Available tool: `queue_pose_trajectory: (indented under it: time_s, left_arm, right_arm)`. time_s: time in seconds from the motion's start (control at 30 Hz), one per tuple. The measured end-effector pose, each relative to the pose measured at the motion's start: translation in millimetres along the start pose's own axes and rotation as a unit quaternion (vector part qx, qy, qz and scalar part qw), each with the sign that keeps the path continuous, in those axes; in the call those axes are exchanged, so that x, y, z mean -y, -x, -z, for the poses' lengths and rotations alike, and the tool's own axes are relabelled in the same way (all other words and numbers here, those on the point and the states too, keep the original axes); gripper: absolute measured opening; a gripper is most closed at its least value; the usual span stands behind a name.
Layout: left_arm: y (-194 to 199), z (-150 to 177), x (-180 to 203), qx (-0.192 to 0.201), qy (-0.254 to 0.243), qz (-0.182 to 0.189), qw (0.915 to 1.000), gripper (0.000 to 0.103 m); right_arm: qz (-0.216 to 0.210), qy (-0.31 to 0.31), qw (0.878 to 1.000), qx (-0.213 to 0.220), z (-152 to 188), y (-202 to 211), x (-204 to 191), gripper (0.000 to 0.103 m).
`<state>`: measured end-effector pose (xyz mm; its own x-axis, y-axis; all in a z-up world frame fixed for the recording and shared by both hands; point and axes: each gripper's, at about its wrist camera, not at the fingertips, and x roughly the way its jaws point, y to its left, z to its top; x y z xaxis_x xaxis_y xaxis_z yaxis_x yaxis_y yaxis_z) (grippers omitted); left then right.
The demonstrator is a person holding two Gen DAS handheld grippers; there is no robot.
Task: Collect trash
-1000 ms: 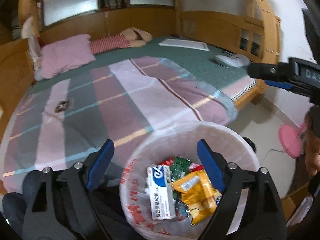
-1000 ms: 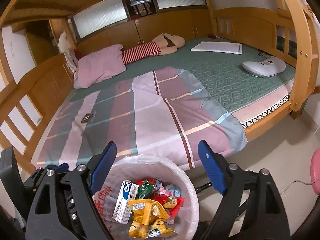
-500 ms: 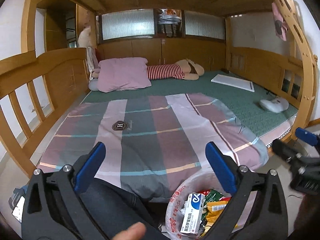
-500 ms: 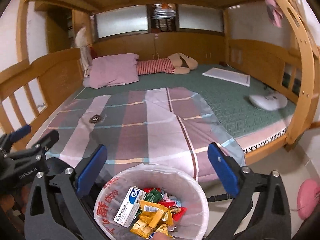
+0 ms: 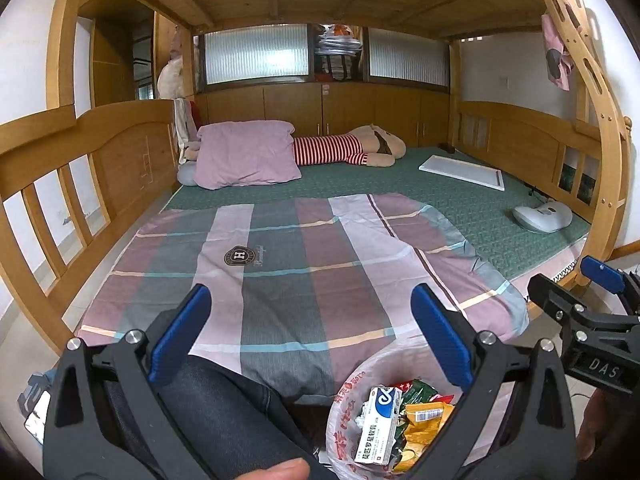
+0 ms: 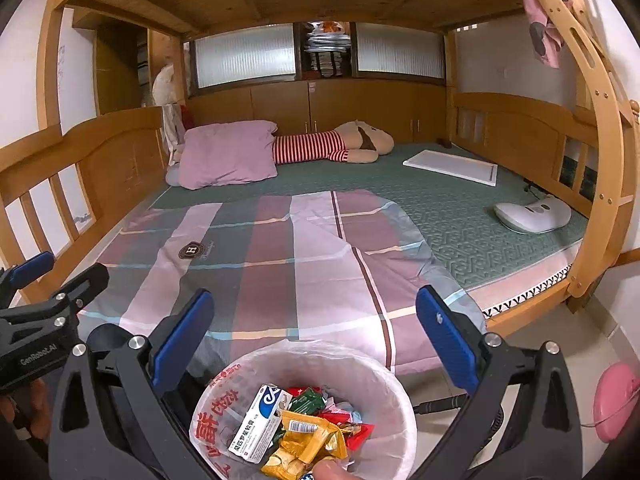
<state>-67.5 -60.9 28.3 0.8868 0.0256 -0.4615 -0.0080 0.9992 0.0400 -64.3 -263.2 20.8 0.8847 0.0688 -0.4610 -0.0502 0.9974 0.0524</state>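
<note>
Trash sits heaped in the lined bin below me: a stiff white carton, crinkly yellow foil packs, red and green wrappers. Both my left gripper and right gripper, jaws spread wide and empty, have lifted from over the bin to face the bed (smooth checked quilt, no litter visible), so collecting looks about finished.

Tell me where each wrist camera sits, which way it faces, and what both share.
Left wrist: on the left gripper, facing the bed; person's leg and right gripper show.
Right wrist: on the right gripper, same heading; left gripper at left edge.
Shared: trash bin, plaid blanket, pink pillow.
</note>
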Motion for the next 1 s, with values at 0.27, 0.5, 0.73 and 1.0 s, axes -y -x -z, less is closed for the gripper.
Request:
queue_pose_trajectory:
  time_s: [0.27,0.5,0.73,1.0]
  left_arm:
    - [0.0,0.2,-0.9,0.000,0.000,0.001,1.0000,0.099]
    - [0.1,0.1,-0.9,-0.002,0.001,0.002,1.0000,0.099]
    - [0.0,0.0,-0.7,-0.002,0.002,0.002,1.0000,0.099]
    - [-0.3,1.0,0.3,-0.005,0.002,0.004,1.0000,0.099]
  right_arm:
    - [0.001,0.000,1.000,0.001,0.6,0.0,0.2,0.099]
    - [0.001,0.000,1.000,0.000,0.7,-0.5,-0.5,0.099]
    - [0.002,-0.001,1.000,0.000,1.2,-1.1,1.1,0.099]
    - [0.004,-0.001,1.000,-0.002,2.2,-2.4,2.2,0.099]
